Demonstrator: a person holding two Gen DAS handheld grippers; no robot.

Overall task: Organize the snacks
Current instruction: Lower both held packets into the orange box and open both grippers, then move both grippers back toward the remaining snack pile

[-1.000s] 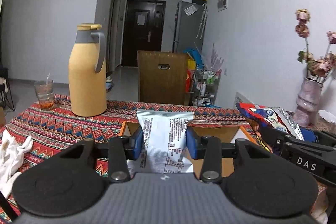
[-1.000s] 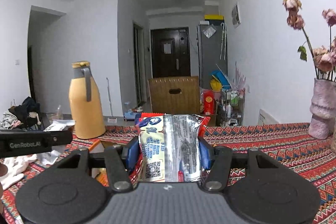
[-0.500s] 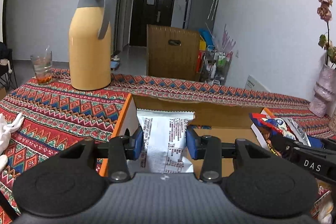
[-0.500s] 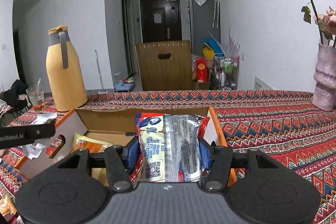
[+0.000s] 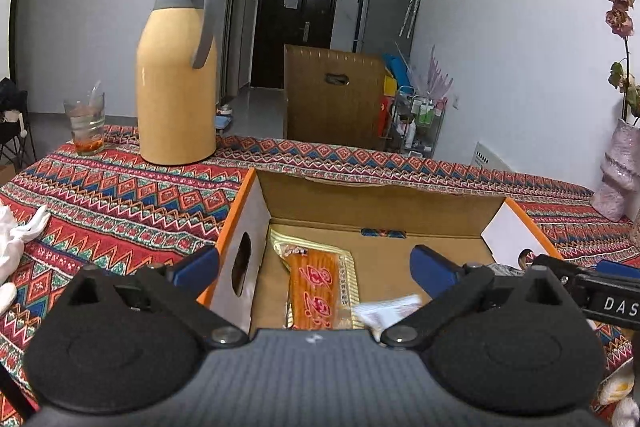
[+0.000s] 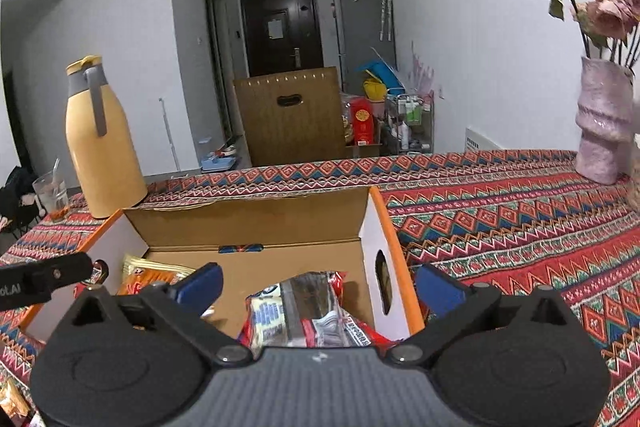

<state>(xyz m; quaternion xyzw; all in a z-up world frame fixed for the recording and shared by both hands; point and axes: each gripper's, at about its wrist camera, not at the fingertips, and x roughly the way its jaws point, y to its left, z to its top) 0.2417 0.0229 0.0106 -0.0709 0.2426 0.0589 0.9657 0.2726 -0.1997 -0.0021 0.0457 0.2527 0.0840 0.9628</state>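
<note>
An open cardboard box [image 5: 380,203] with orange edges stands on the patterned tablecloth. My left gripper [image 5: 314,265] hangs over the box's left end, its jaws opening wide. The white packet [image 5: 384,309] lies loose on the box floor below them, beside an orange-and-gold snack pack [image 5: 318,287]. Over the box's [image 6: 248,223] right end, my right gripper [image 6: 320,285] is also opening. A red, blue and silver snack pack [image 6: 304,311] sits free between and below its fingers, inside the box. Neither pack touches a pad.
A tall yellow thermos [image 5: 176,75] and a glass [image 5: 86,123] stand at the table's far left. A pink vase [image 6: 600,131] with dried flowers stands at the far right. A white cloth [image 5: 16,239] lies at the left edge. A wooden chair back [image 5: 332,95] rises behind the table.
Both grippers sank over the box, then opened wide. The white packet left the left jaws and the red-and-silver pack left the right jaws; both dropped into the box.
</note>
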